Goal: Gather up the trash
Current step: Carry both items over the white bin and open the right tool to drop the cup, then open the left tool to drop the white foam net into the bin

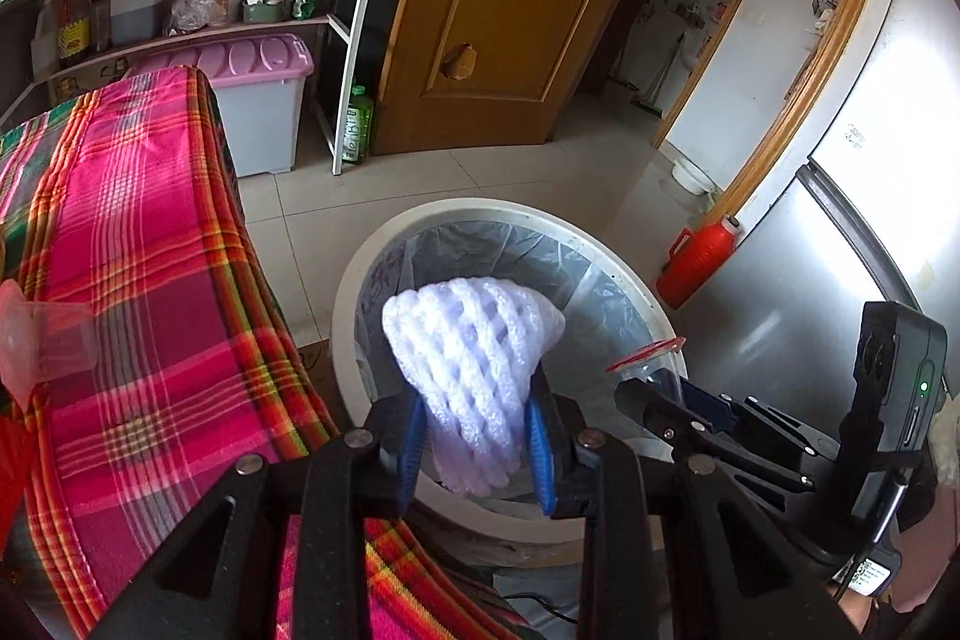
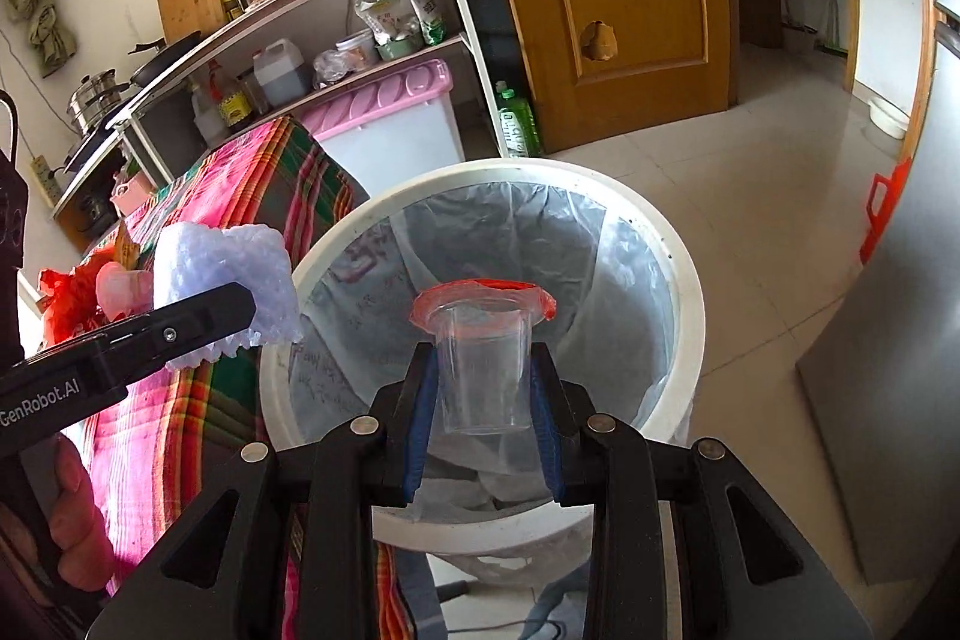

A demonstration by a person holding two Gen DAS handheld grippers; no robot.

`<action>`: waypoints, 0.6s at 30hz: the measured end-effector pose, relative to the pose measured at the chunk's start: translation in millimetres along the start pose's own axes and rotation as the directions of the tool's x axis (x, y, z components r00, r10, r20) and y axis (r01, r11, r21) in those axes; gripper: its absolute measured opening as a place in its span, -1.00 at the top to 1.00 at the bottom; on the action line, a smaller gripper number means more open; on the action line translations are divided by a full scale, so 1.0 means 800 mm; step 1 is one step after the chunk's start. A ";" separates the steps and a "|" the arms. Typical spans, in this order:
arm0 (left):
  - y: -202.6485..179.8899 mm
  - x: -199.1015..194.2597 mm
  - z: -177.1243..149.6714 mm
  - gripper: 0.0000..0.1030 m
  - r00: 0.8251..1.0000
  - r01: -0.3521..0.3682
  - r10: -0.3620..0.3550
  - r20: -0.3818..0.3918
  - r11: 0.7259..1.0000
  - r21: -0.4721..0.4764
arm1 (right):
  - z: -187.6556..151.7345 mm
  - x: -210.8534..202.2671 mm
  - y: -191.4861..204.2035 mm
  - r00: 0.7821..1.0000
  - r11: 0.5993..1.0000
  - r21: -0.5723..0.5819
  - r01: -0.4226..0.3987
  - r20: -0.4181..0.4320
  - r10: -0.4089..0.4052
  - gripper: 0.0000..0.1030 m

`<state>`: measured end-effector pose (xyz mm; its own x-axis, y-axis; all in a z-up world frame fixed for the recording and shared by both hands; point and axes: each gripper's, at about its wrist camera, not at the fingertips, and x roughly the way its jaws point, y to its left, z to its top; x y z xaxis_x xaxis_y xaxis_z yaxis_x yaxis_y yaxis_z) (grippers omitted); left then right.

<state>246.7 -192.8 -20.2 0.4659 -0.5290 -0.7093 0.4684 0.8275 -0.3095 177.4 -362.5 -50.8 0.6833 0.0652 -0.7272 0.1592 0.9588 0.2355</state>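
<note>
My left gripper (image 1: 477, 436) is shut on a white foam net sleeve (image 1: 474, 370) and holds it over the near left rim of a white trash bin (image 1: 636, 298) lined with a clear bag. My right gripper (image 2: 483, 400) is shut on a clear plastic cup (image 2: 483, 376) with a red film on its top, held above the bin (image 2: 684, 292). The right gripper (image 1: 666, 400) shows at the right of the left wrist view. The foam sleeve (image 2: 240, 280) and left gripper show at the left of the right wrist view.
A table with a pink plaid cloth (image 1: 132, 250) stands left of the bin, with a clear cup (image 1: 42, 340) and red bag (image 2: 72, 298) on it. A pink-lidded storage box (image 1: 252, 100), shelf rack, wooden door (image 1: 498, 4), fridge (image 1: 840, 250) and red thermos (image 1: 696, 262) surround the bin.
</note>
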 end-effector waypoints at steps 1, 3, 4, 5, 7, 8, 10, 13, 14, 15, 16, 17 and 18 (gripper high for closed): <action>0.000 0.003 0.001 0.41 1.000 0.006 -0.006 -0.007 1.000 -0.007 | 0.000 0.002 -0.001 1.000 1.000 0.004 0.003 -0.003 -0.003 0.39; 0.002 0.006 0.001 0.25 1.000 0.011 -0.012 -0.014 1.000 -0.021 | 0.001 0.004 -0.002 1.000 1.000 0.004 0.013 -0.004 -0.013 0.38; 0.003 0.007 0.001 0.20 1.000 0.011 -0.012 -0.016 1.000 -0.025 | 0.001 0.005 -0.002 1.000 1.000 0.004 0.017 -0.004 -0.017 0.32; 0.004 0.007 0.002 0.16 1.000 0.015 -0.015 -0.016 0.999 -0.028 | 0.001 0.005 -0.002 1.000 1.000 0.005 0.018 -0.004 -0.018 0.27; 0.007 0.007 0.003 0.15 1.000 0.018 -0.019 -0.014 0.999 -0.034 | 0.000 0.005 -0.002 1.000 1.000 0.008 0.013 0.002 -0.013 0.07; 0.008 0.006 0.003 0.12 1.000 0.018 -0.018 -0.011 0.999 -0.037 | 0.000 0.004 -0.001 1.000 1.000 0.007 0.015 0.006 -0.015 0.06; 0.010 0.004 0.002 0.12 1.000 0.017 -0.018 -0.002 0.999 -0.039 | 0.000 0.000 0.000 1.000 1.000 0.002 0.015 0.016 -0.015 0.06; 0.011 0.001 0.002 0.10 1.000 0.015 -0.015 0.008 0.999 -0.038 | 0.000 -0.008 0.004 0.999 1.000 -0.008 0.014 0.034 -0.014 0.06; 0.011 0.001 0.002 0.07 1.000 0.015 -0.015 0.007 0.999 -0.037 | 0.001 -0.009 0.005 0.999 1.000 -0.011 0.013 0.041 -0.013 0.06; 0.011 0.002 0.002 0.04 1.000 0.017 -0.016 0.002 0.999 -0.036 | 0.001 -0.011 0.005 0.999 1.000 -0.013 0.016 0.046 -0.016 0.06; 0.011 0.002 0.002 0.01 1.000 0.016 -0.016 -0.002 0.999 -0.036 | 0.001 -0.013 0.006 0.999 1.000 -0.013 0.019 0.049 -0.019 0.06; 0.012 0.003 0.002 -0.07 1.000 0.016 -0.016 -0.005 0.999 -0.035 | 0.000 -0.015 0.006 0.999 1.000 -0.011 0.018 0.052 -0.018 0.06; 0.012 0.003 0.003 -0.11 1.000 0.019 -0.019 -0.005 0.999 -0.035 | 0.001 -0.016 0.005 0.998 1.000 -0.010 0.017 0.052 -0.016 0.06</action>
<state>253.8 -186.7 -23.5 0.4535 -0.5437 -0.7062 0.4506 0.8235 -0.3447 169.5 -359.5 -40.1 0.7170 0.0352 -0.6961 0.1636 0.9623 0.2172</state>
